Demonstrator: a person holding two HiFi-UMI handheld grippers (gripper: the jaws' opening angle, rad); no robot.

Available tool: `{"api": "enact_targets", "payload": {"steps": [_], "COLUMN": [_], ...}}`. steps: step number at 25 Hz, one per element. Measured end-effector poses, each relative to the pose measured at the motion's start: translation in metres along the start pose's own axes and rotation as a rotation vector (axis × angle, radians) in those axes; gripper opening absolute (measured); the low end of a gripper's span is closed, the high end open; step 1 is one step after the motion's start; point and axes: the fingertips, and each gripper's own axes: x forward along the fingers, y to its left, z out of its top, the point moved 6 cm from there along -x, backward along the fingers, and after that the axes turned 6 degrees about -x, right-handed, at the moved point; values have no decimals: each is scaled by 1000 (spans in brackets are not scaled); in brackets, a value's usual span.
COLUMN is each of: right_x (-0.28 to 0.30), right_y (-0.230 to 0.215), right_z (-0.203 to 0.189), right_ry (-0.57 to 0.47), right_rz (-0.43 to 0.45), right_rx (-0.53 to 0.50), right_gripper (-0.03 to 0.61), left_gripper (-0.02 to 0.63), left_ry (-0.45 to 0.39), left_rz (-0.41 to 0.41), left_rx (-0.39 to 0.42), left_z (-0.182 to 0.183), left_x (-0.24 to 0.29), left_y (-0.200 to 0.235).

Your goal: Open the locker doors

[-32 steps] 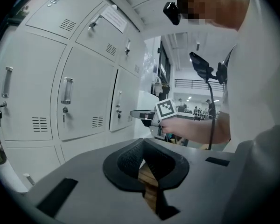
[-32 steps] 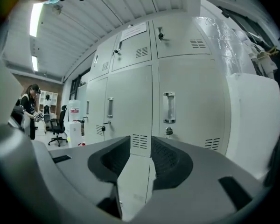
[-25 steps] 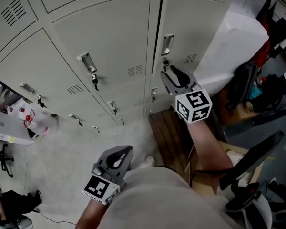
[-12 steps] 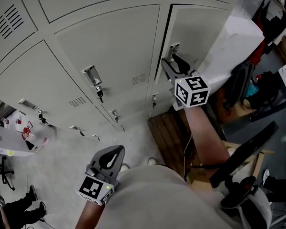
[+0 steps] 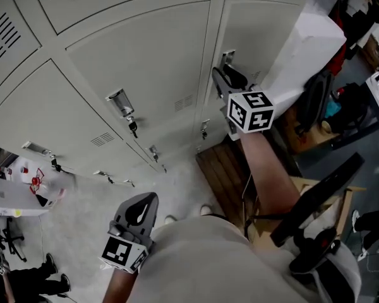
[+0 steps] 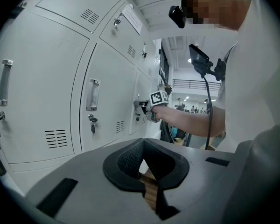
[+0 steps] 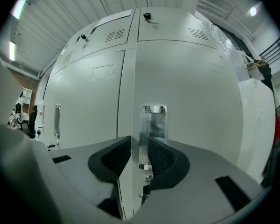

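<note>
Grey locker doors fill the head view. My right gripper (image 5: 223,72) is up against the chrome handle (image 5: 227,57) of the right-hand door (image 5: 265,24). In the right gripper view its jaws (image 7: 139,141) straddle the left edge of that handle (image 7: 154,120) and are closing, with a sliver of door still showing beside the left jaw. A key (image 7: 146,190) hangs below the handle. My left gripper (image 5: 147,199) hangs low by my body, shut and empty (image 6: 143,143). From its view I see my right gripper (image 6: 151,108) at the door.
The middle locker has its own handle (image 5: 120,101) and a key (image 5: 133,128). A wooden pallet (image 5: 224,169) lies on the floor under the right door. A white panel (image 5: 309,49) leans at the right, with black equipment (image 5: 316,194) below it. A white box (image 5: 12,191) sits at far left.
My right gripper has risen from just below the handle to the handle itself and set its jaws around the handle's edge. The left gripper has sunk slightly lower.
</note>
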Motion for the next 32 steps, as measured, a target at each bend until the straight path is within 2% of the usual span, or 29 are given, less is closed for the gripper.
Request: {"api": "enact_targets", "payload": {"steps": [10, 20, 32], "right_x": [-32, -83, -147], "right_y": [0, -14, -38], "right_z": [-2, -9, -19], "right_ry": [4, 1, 18], "right_rz": [-27, 51, 7], "right_rx": [13, 33, 4], "right_gripper": [107, 107, 107], "left_gripper": [9, 9, 9], "left_ry": [2, 10, 30], "left_rz": [-30, -82, -173], "left_rx": [4, -17, 14], "left_z": [-4, -9, -7], "left_x": [-5, -3, 29], "left_y": [-3, -31, -73]}}
